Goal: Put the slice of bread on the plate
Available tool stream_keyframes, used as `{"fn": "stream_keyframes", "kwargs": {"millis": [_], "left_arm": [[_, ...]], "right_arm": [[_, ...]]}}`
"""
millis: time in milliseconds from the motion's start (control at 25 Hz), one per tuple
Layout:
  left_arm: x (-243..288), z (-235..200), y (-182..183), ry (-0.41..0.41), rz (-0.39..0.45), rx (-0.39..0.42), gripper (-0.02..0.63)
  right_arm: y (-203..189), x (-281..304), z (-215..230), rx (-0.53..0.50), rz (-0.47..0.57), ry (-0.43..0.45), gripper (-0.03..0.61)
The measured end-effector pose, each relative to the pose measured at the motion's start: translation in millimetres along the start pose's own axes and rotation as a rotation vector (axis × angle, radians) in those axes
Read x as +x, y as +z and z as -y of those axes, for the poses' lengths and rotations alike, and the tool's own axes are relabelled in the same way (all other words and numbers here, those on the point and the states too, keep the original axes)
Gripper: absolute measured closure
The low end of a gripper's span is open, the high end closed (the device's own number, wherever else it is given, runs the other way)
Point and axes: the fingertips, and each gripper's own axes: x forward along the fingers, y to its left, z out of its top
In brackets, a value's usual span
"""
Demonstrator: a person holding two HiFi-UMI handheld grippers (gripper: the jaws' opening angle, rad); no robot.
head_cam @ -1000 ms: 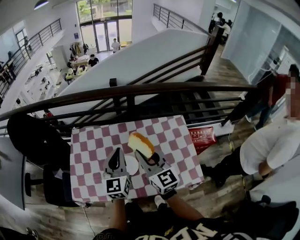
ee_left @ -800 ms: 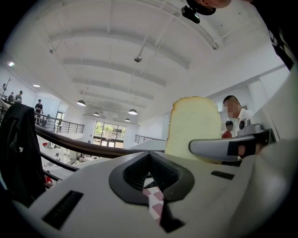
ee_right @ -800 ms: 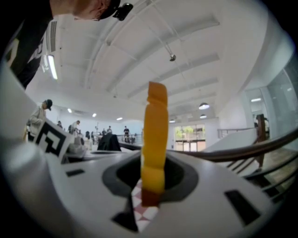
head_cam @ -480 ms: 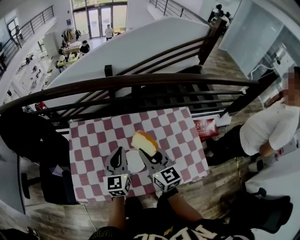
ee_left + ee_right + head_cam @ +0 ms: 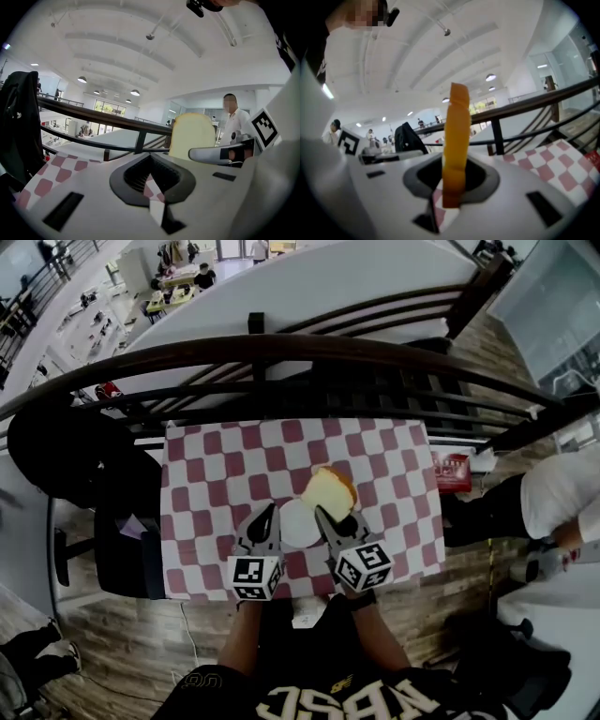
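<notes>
A slice of bread (image 5: 328, 491) with a golden crust stands on edge, pinched at its lower end by my right gripper (image 5: 335, 521), which is shut on it. In the right gripper view the bread (image 5: 457, 136) rises straight up from between the jaws. It hangs just right of the small white plate (image 5: 295, 524) on the red-and-white checked tablecloth (image 5: 216, 484). My left gripper (image 5: 265, 519) is at the plate's left edge, jaws together with nothing in them. From the left gripper view I see the bread (image 5: 192, 136) and the right gripper (image 5: 220, 152) to the right.
A dark railing (image 5: 281, 348) runs along the table's far side, with a stairwell drop behind it. A black chair (image 5: 75, 460) stands at the left. A red box (image 5: 452, 471) lies off the table's right edge, near a person in white (image 5: 562, 493).
Both grippers have come down towards the table, the right one still carrying the bread. The bread now sits lower and closer beside the plate.
</notes>
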Motion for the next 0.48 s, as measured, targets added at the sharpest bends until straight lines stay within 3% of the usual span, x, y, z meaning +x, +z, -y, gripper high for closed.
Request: {"fn": "stream_keyframes", "kwargs": {"millis": [240, 480], "left_arm": [[6.8, -9.9, -24.2, 0.015, -0.050, 0.008, 0.595], [7.5, -12.9, -48.9, 0.022, -0.105, 0.008, 0.595]], "right_arm": [[-67.8, 20.3, -4.5, 0.065, -0.188, 0.102, 0.480], [-139.6, 25.7, -7.1, 0.204, -0.384, 0.148, 0.480]]}}
